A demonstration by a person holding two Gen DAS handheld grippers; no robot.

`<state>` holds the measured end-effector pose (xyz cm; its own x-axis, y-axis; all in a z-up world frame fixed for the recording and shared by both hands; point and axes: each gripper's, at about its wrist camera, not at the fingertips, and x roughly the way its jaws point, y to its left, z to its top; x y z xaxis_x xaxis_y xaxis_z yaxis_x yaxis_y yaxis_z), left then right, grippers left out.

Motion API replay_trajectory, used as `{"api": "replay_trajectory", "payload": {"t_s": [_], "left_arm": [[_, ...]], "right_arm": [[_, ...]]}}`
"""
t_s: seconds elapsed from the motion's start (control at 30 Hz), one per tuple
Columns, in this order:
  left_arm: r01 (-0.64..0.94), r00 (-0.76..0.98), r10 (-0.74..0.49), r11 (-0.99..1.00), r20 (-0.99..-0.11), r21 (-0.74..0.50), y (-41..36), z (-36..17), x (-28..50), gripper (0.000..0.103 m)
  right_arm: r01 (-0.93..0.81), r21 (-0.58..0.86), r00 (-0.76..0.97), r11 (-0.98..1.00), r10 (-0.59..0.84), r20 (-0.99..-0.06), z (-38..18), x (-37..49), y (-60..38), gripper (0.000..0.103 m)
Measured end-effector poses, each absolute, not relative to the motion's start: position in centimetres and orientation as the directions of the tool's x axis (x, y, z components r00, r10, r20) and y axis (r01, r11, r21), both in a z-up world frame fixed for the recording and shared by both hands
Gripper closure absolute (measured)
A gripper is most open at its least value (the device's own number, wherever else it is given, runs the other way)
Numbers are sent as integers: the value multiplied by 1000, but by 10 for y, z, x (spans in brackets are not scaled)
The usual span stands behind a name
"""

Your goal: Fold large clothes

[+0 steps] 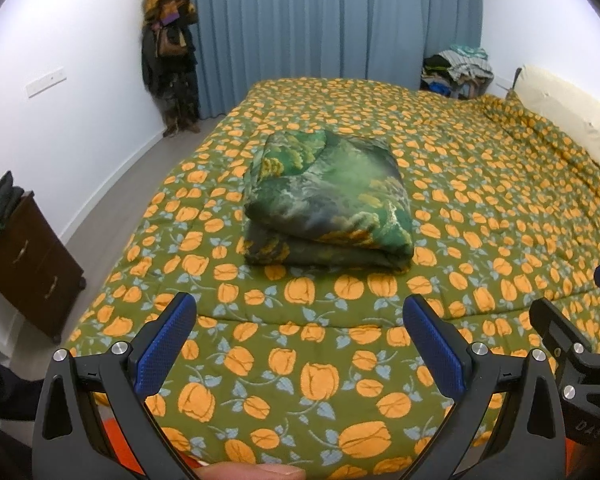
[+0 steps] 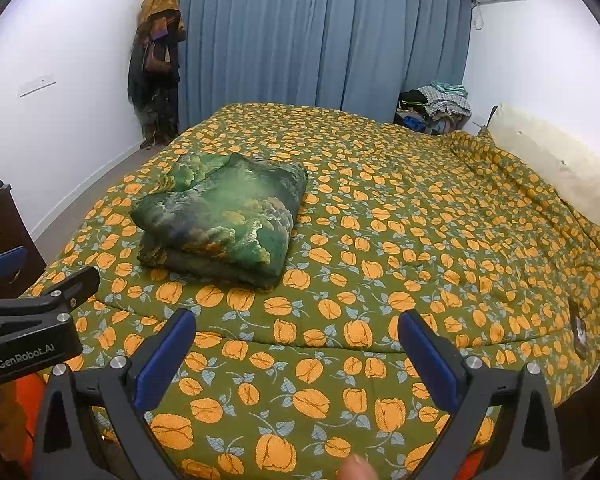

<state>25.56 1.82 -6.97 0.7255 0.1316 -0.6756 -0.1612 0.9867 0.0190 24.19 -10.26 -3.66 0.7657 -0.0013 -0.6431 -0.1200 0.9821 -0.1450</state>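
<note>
A green patterned garment (image 1: 328, 200) lies folded into a thick rectangular bundle on the bed; the right wrist view shows the same garment (image 2: 224, 216) left of centre. My left gripper (image 1: 300, 312) is open, held above the near edge of the bed, well short of the bundle, with nothing between its blue pads. My right gripper (image 2: 296, 328) is open too, empty, hovering over the quilt to the right of the bundle. Each gripper's black body appears at the edge of the other's view.
The bed carries a green quilt (image 1: 480, 208) printed with orange flowers. A cream pillow (image 1: 560, 112) lies at the right. A dark wooden cabinet (image 1: 28, 264) stands at the left, hung coats (image 1: 168, 60) in the corner, a heap of clothes (image 1: 460, 68) by the blue curtain (image 1: 320, 20).
</note>
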Motion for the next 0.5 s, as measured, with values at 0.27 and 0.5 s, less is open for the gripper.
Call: {"api": "replay_trajectory", "payload": {"t_s": [0.27,0.5], "left_arm": [[-161,720,125,987,-683,11,19,-71,256,0],[-146,724,87,989,-684,-29,18,-70,255,1]], "right_arm": [[-120,-143,766,982,0,-642,-37,241,-101,1],[-116,-135,768,984,3,-640,-37,241,-103,1]]}}
